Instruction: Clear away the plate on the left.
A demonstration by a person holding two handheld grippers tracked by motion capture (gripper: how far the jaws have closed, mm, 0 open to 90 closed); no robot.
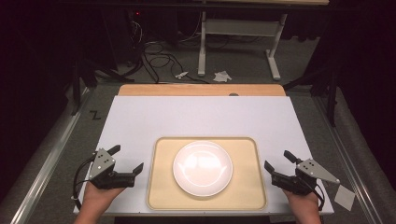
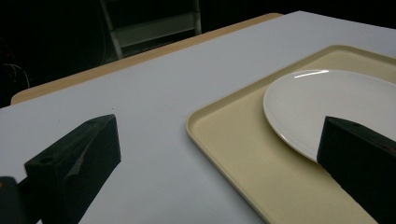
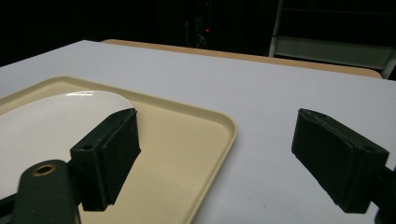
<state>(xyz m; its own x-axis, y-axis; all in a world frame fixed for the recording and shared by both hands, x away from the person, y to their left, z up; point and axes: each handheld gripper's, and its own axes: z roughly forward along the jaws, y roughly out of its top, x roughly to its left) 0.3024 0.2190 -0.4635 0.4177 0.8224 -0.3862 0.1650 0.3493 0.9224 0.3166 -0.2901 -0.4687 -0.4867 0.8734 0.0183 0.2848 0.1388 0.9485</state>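
Note:
A white plate (image 1: 202, 167) lies in the middle of a beige tray (image 1: 161, 186) on the white table top. My left gripper (image 1: 127, 158) rests on the table just left of the tray, open, with nothing between its jaws. My right gripper (image 1: 278, 160) sits just right of the tray, also open and empty. In the left gripper view the tray (image 2: 243, 154) and the plate (image 2: 327, 102) lie ahead to the right, between my wide-spread jaws. The right gripper view has the tray (image 3: 187, 140) and the plate (image 3: 51, 121) at the left, with bare table between the jaws.
The white table top (image 1: 205, 116) has a wooden strip (image 1: 201, 89) along its far edge. A small white square (image 1: 344, 197) lies off the table's near right corner. Beyond the table are cables (image 1: 154, 58), crumpled paper (image 1: 222, 75) and a grey desk frame (image 1: 238, 28).

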